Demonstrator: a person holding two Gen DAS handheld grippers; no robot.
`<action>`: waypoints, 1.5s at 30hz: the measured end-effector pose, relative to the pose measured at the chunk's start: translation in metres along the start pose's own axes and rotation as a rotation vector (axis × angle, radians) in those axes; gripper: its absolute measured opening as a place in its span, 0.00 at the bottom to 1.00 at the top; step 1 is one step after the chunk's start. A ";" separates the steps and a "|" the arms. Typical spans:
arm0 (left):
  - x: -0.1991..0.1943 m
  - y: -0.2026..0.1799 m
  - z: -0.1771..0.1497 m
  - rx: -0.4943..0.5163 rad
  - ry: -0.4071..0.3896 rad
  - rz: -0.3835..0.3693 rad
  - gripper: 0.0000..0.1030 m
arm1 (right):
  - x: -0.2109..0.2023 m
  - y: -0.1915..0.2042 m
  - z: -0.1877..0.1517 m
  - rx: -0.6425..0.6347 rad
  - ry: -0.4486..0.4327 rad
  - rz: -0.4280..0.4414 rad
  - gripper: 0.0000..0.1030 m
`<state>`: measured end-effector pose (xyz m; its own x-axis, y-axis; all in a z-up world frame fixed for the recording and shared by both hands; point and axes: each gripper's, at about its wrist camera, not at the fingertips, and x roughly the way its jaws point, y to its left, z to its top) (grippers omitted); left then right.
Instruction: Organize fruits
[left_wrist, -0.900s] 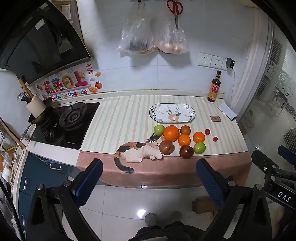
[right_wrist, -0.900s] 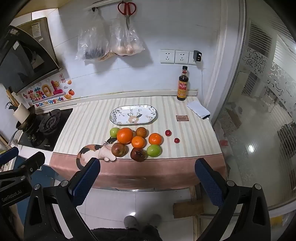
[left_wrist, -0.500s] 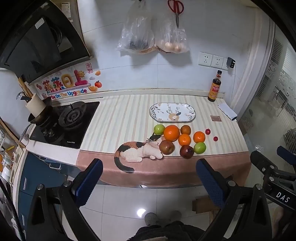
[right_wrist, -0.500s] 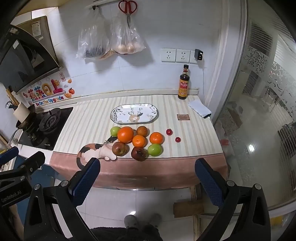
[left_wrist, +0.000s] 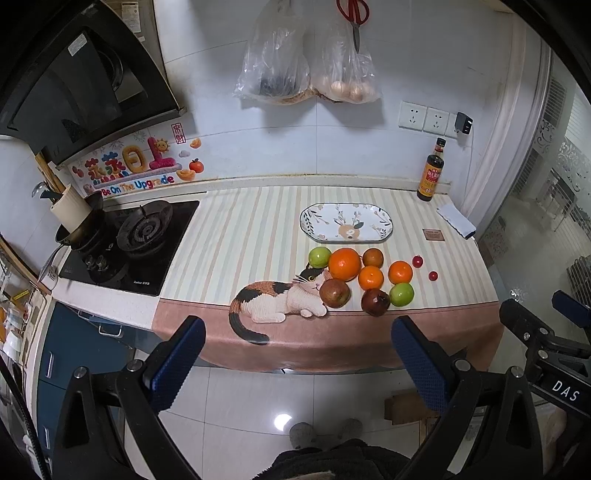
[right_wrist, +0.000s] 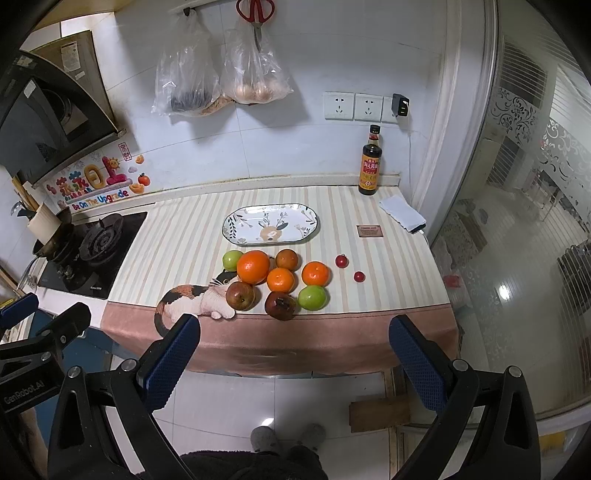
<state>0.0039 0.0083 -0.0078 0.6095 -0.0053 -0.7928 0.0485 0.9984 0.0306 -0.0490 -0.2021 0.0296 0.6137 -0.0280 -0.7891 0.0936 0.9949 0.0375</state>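
Observation:
Several fruits lie in a cluster on the striped counter cloth: a large orange (left_wrist: 344, 264) (right_wrist: 253, 266), smaller oranges (left_wrist: 370, 277), green apples (left_wrist: 401, 294) (right_wrist: 313, 297), dark red fruits (left_wrist: 375, 302) (right_wrist: 280, 305) and two small red fruits (left_wrist: 417, 261) (right_wrist: 341, 261). An empty oval patterned plate (left_wrist: 346, 222) (right_wrist: 270, 224) sits just behind them. My left gripper (left_wrist: 297, 354) and right gripper (right_wrist: 293, 354) are both open and empty, held off the counter's front edge above the floor.
A gas stove (left_wrist: 129, 243) with a pan is at the left. A sauce bottle (right_wrist: 370, 166), a white cloth (right_wrist: 402, 214) and a small brown card (right_wrist: 369, 230) are at the back right. Bags and scissors hang on the wall. A wood block (right_wrist: 380, 411) lies on the floor.
Both grippers have drifted slightly closer to the counter. Nothing on the counter has moved.

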 end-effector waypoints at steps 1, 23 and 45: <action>0.000 -0.001 0.000 0.001 0.000 0.002 1.00 | 0.000 0.000 0.001 0.000 0.002 0.001 1.00; 0.006 -0.003 0.007 0.003 -0.003 0.005 1.00 | 0.003 0.000 0.003 0.002 0.000 0.004 1.00; 0.005 -0.002 0.009 0.006 -0.006 0.004 1.00 | -0.006 0.003 0.009 0.003 -0.009 0.008 1.00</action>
<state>0.0134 0.0059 -0.0063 0.6143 -0.0013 -0.7890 0.0502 0.9980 0.0375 -0.0455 -0.2000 0.0396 0.6216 -0.0206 -0.7831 0.0911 0.9948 0.0461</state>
